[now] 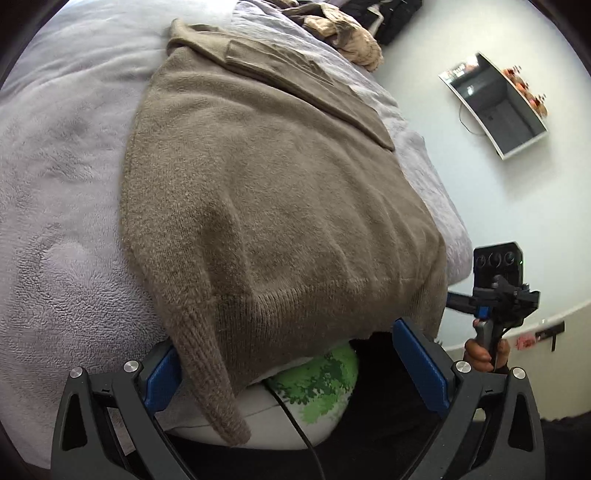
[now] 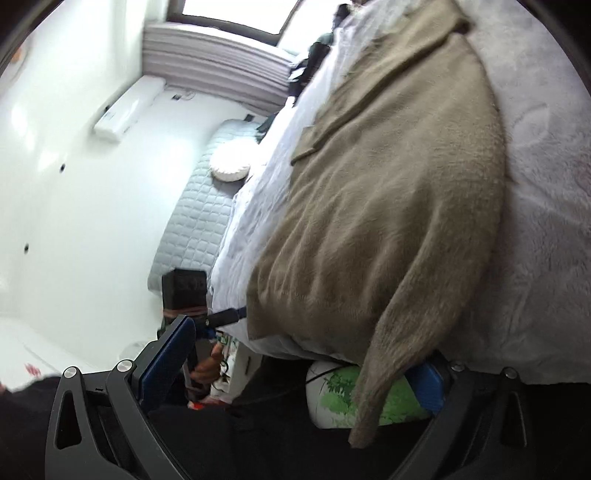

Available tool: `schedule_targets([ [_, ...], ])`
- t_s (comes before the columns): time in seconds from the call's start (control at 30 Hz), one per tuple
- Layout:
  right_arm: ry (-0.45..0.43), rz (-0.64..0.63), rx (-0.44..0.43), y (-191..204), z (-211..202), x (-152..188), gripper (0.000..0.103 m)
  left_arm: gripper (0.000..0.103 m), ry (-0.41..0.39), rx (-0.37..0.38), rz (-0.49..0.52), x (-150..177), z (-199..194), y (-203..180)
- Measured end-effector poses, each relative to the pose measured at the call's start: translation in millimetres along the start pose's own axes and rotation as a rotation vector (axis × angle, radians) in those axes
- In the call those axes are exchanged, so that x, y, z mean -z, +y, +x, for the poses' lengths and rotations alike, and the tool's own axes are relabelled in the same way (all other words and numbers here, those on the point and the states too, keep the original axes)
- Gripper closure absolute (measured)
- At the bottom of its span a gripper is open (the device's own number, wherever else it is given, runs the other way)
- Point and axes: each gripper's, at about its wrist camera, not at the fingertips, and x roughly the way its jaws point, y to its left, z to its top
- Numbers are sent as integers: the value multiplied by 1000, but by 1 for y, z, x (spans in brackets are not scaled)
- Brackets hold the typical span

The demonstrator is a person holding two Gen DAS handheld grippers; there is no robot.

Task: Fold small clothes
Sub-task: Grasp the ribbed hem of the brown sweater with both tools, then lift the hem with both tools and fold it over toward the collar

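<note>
A taupe knit sweater lies spread on a grey fleece blanket on the bed. One sleeve is folded across its far part. The other sleeve hangs over the near bed edge, just inside my left gripper's left blue pad. My left gripper is open at the hem, holding nothing. In the right wrist view the sweater fills the centre, and the hanging sleeve drapes beside the right pad. My right gripper is open too.
A white cushion with green leaf print sits below the bed edge. Crumpled clothes are piled at the far end. A hand holds the right gripper beside the bed. A quilted mattress lies along the white wall.
</note>
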Motion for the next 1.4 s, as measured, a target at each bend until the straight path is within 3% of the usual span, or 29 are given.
schedule_targets([
  [0.1,-22,89,-8,-13,-3,-1,0,5,-28,14,-43,-1,-4,3],
  [0.2,-47,169,-17,-25,-9,5,13,31,-29,-49,-40,0,-6,7],
  [0.27,-40,223,9,-34,-10,9,61,59,-26,-91,-33,1,-7,9],
  [0.3,-28,244,37,-38,-10,10,71,67,-24,-110,-30,1,-8,11],
  [0.33,-12,258,63,-42,-8,12,90,77,-18,-121,-31,1,-10,15],
  [0.37,-4,260,76,-43,-6,13,96,79,-16,-113,-38,1,-12,18],
  [0.47,-6,224,47,-35,-5,13,96,86,-17,-65,-62,0,-19,23],
  [0.53,-27,193,-29,-24,-7,8,96,91,-33,-2,-82,-2,-27,24],
  [0.7,-92,117,-166,9,-18,-14,96,91,-110,115,-94,-17,-49,19],
  [0.9,-154,87,-265,32,-11,-59,96,91,-233,205,-113,-66,-71,16],
  [1.2,-254,71,-316,46,-6,-175,96,91,-356,119,-75,-186,-86,11],
  [1.3,-280,94,-297,41,-6,-220,96,91,-378,108,-63,-234,-75,11],
  [1.4,-296,139,-251,21,-1,-263,96,91,-377,39,-59,-284,-48,17],
])
